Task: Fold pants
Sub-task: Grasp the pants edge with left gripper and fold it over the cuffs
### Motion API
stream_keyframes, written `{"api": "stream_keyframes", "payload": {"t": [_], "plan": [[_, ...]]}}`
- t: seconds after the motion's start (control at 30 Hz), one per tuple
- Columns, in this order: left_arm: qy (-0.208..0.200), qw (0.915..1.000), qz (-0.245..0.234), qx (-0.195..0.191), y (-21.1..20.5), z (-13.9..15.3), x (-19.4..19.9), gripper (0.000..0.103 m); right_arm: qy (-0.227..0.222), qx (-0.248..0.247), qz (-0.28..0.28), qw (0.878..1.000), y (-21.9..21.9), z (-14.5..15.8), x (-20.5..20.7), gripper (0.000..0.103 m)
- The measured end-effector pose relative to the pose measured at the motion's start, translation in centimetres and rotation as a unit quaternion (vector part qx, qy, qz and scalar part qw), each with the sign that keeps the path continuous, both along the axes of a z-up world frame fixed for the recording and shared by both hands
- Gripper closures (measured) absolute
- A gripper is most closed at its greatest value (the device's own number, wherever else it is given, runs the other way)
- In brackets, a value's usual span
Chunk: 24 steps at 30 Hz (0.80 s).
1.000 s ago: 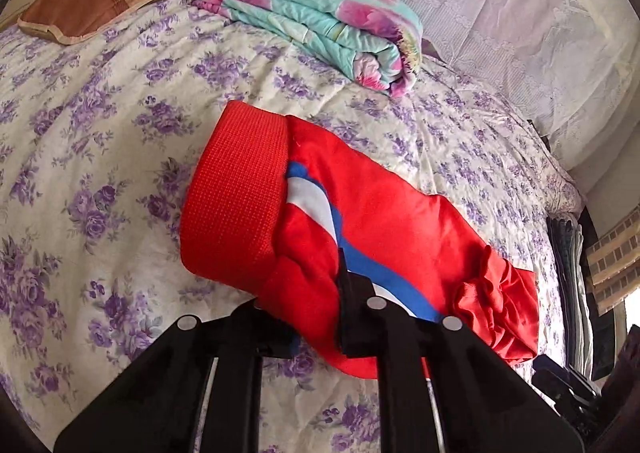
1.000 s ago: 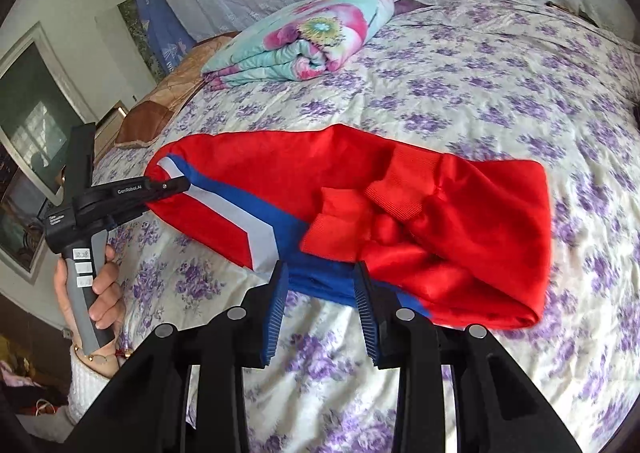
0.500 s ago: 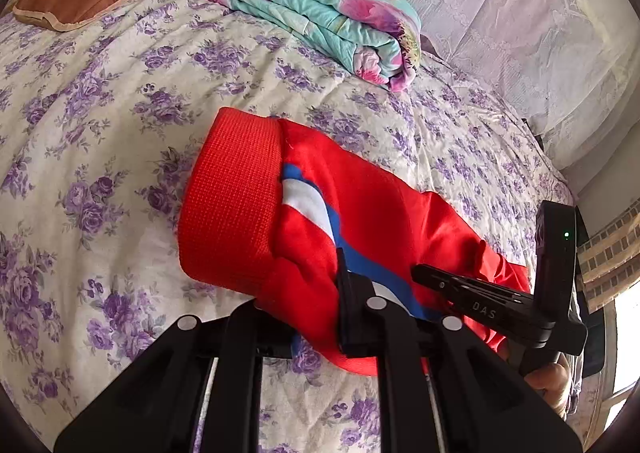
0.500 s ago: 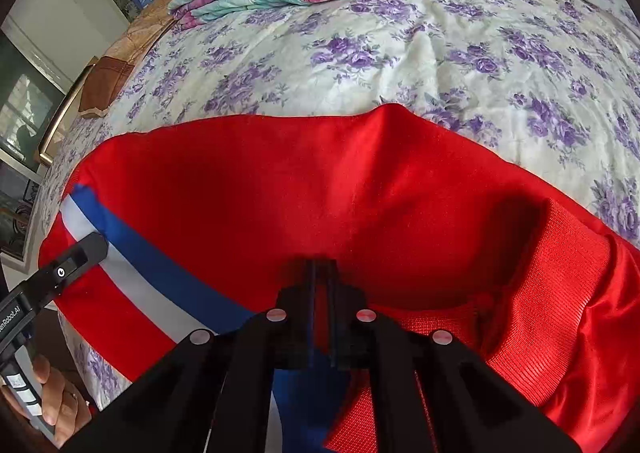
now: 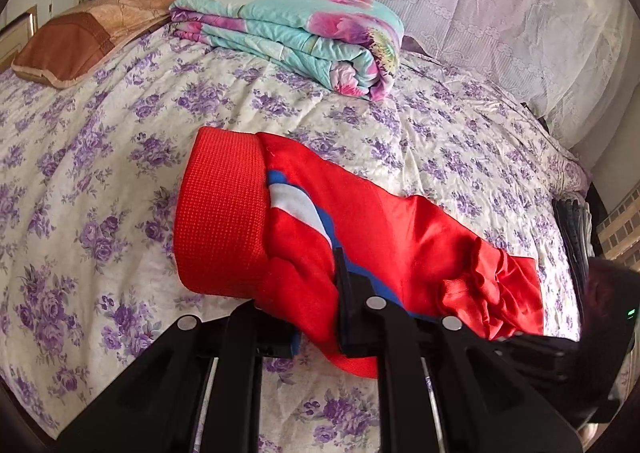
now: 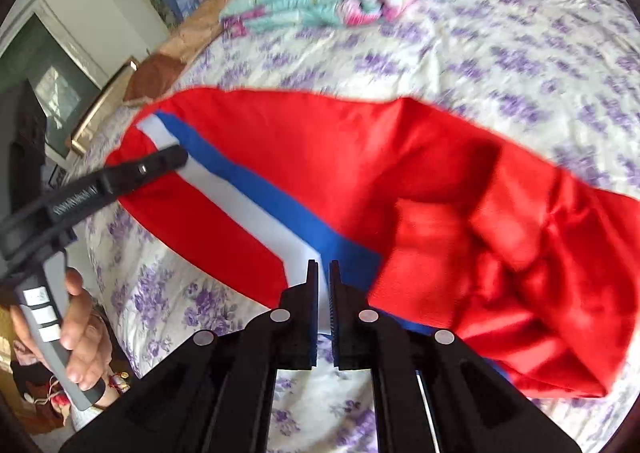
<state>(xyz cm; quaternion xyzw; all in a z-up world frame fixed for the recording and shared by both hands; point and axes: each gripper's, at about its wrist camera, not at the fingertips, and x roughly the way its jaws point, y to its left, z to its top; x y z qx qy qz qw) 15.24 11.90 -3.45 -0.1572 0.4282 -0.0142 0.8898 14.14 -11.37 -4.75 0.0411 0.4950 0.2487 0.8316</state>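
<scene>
Your left tongs (image 5: 320,293) are clenched on the red pants (image 5: 400,229) beside the waistband (image 5: 220,213). Your right tongs (image 6: 323,293), just closed, pinch the striped edge nearest them (the rest lies crumpled on the bed (image 6: 520,45) ahead). You appear mid-fold, both ends gripped. Next, I judge, lift together and carry one end over the other.

The pants (image 5: 400,237) are red, shiny, with a blue-and-white side stripe and a ribbed red band. They lie bunched lengthwise on the bed, the striped edge pinched between the left fingers (image 5: 344,293). Just ahead of the right fingers (image 6: 312,285) lies the stripe, crumpled folds to their right.
</scene>
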Motion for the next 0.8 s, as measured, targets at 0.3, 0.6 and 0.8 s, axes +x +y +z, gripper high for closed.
{"api": "stream_keyframes", "payload": {"t": [0.3, 0.6, 0.8], "plan": [[-0.048, 0.9929, -0.064, 0.087, -8.8, 4.3, -0.8, 0.092, -0.101, 0.052, -0.152, 0.982, -16.2, 4.6, -7.1, 0.096], [0.019, 0.9651, -0.227, 0.129, -25.2, 0.1, 1.7, 0.092, -0.071, 0.083, -0.253, 0.961, -25.2, 0.0, -11.8, 0.096], [0.053, 0.9367, -0.317, 0.138, -30.8, -4.1, 1.1, 0.028, -0.059, 0.077, -0.26, 0.961, -25.7, -1.3, -11.8, 0.096]]}}
